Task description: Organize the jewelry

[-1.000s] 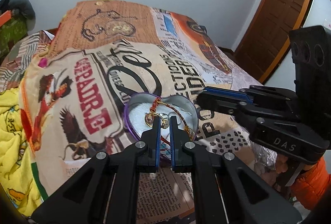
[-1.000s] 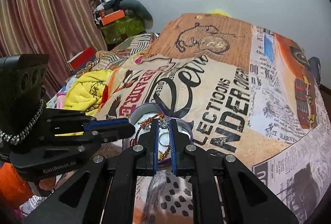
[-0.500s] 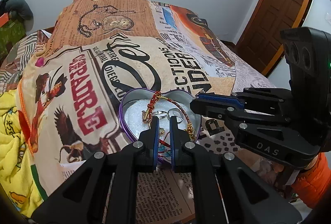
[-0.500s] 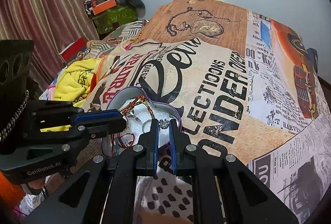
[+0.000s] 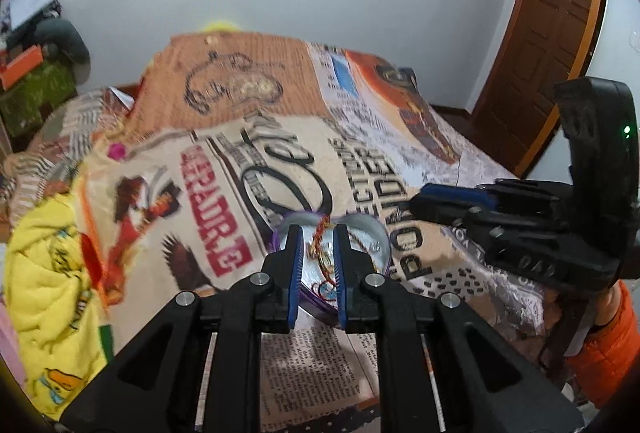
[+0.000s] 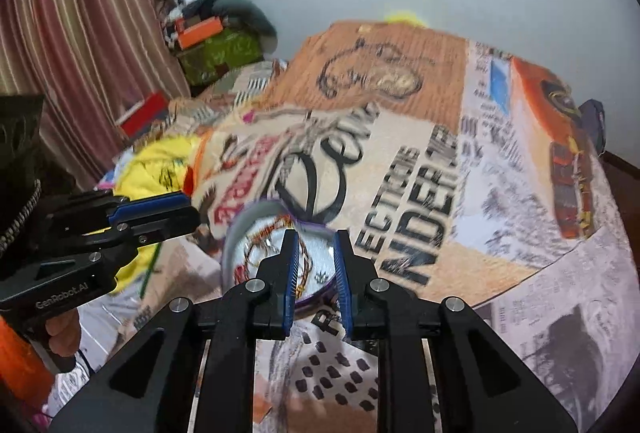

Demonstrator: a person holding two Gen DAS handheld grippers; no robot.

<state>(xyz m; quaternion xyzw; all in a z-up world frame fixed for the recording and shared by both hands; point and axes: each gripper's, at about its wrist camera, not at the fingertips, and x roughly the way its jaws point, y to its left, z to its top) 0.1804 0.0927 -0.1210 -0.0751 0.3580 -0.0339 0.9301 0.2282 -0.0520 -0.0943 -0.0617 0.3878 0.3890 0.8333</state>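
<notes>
Purple heart tin: one; left gripper, right gripper just parted, empty.

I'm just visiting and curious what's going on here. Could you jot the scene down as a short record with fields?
Setting: bed under a newspaper-print cover
Container: heart-shaped tin with a purple rim, lid off
Contents: red-and-gold thread bracelet, other small jewelry, blurred
Left gripper: jaws just opened slightly, nothing gripped
Right gripper: likewise, nothing gripped
Person: orange sleeve
</notes>
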